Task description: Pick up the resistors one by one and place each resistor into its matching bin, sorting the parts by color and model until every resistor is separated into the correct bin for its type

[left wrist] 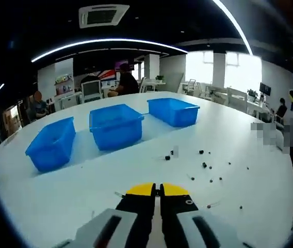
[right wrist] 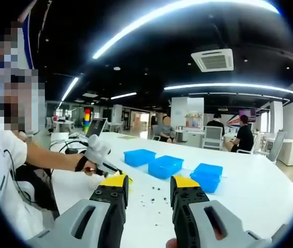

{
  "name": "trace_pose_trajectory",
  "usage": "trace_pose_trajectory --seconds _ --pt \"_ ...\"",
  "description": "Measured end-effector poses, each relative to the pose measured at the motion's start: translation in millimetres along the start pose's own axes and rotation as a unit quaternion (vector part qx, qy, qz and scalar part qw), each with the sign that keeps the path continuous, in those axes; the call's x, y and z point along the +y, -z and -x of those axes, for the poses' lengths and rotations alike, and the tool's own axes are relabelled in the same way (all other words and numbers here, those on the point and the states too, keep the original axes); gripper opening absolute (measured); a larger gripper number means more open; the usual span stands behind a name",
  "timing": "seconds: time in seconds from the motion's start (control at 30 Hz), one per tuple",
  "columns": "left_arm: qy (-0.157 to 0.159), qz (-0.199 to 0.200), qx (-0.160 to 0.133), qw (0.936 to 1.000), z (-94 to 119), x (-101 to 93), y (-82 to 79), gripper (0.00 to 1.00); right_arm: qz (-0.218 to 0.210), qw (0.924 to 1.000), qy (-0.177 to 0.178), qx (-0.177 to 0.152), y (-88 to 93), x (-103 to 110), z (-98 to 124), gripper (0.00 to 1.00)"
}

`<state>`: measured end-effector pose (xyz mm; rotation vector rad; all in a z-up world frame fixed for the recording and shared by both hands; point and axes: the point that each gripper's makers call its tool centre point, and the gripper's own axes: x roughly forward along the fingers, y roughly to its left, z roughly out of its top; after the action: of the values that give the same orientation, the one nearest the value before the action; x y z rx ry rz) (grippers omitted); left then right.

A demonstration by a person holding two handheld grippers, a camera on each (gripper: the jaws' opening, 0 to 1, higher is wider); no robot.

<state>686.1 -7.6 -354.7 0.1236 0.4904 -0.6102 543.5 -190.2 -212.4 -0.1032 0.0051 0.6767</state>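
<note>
Resistors (left wrist: pixel 204 165) dot white table (left wrist: pixel 59 196) (office behind); left gripper (left wrist: pixel 157 189) closed, right gripper (right wrist: pixel 147 182) open

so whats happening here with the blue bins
A person is sorting tiny resistors scattered on a white table into three blue bins. The left gripper is shut and hovers low over the table, short of the parts. The right gripper is open and empty. No resistors can be seen in the bins.

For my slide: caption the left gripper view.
Left gripper, jaws shut, over a white table with three blue bins and scattered resistors.
</note>
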Motion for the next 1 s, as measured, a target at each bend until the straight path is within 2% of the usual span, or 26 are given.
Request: trace_pose_trajectory --seconds 0.23,0.37,0.47,0.63,0.8,1.0 --pt "0.005 0.008 -0.055 0.9984 48.2 0.8 -33.2 0.07 0.001 1.0000 -0.003 0.001 0.4 2.9 -1.7 0.34" --pt "0.004 0.017 -0.088 0.9960 83.6 3.0 -43.2 0.07 0.001 1.0000 -0.003 0.002 0.9 3.9 -2.7 0.34" --pt "0.005 0.027 -0.110 0.9935 112.8 3.9 -44.7 0.07 0.001 1.0000 -0.004 0.003 1.3 5.0 -3.4 0.34" --pt "0.000 0.047 -0.142 0.9887 149.6 10.1 -43.5 0.07 0.001 0.9999 -0.008 0.007 2.7 7.6 -6.4 0.34" --pt "-0.012 0.062 -0.167 0.9839 176.6 19.7 -39.5 0.07 0.001 0.9999 -0.010 0.012 5.8 9.8 -8.8 0.34" --pt "-0.021 0.080 -0.181 0.9800 192.0 29.3 -33.2 0.07 0.000 0.9998 -0.010 0.017 8.6 10.3 -10.4 0.34"
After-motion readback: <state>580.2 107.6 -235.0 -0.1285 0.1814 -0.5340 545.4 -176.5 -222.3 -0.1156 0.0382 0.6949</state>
